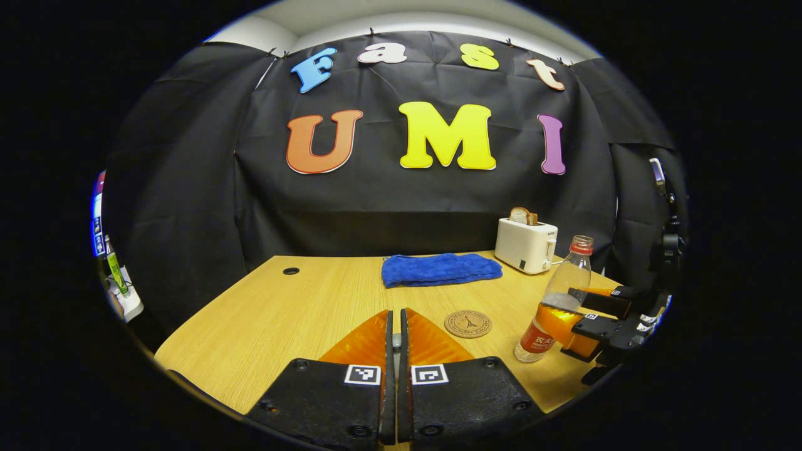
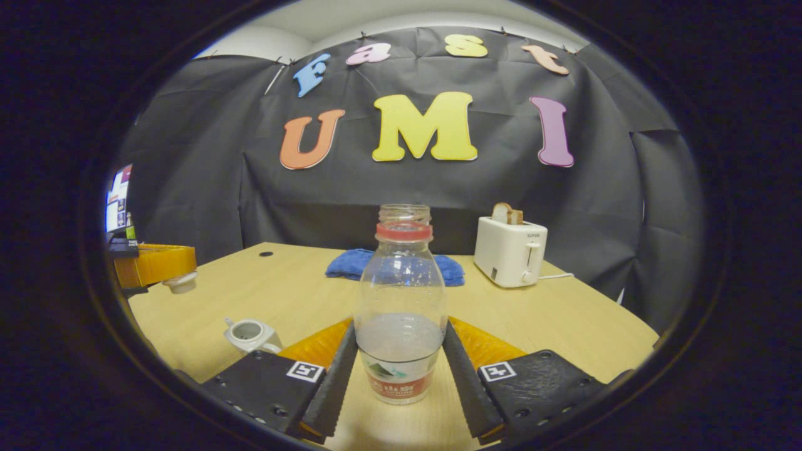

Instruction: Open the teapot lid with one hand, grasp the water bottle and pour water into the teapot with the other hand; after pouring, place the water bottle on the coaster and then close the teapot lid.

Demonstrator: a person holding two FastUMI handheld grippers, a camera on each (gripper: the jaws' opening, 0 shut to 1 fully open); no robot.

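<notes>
1. We see the teapot open at lower left of the right gripper view, lid held up by the left gripper.
2. Right gripper jaws clench the water bottle, standing on the surface.
3. Coaster waits; pouring looks done or pending, we cannot tell.

A light wooden counter is seen, with a round cable hole near its far left corner. On it are set a blue cloth at the back, a white toaster to its right, a round coaster nearer, a water bottle, and a small white teapot.
</notes>
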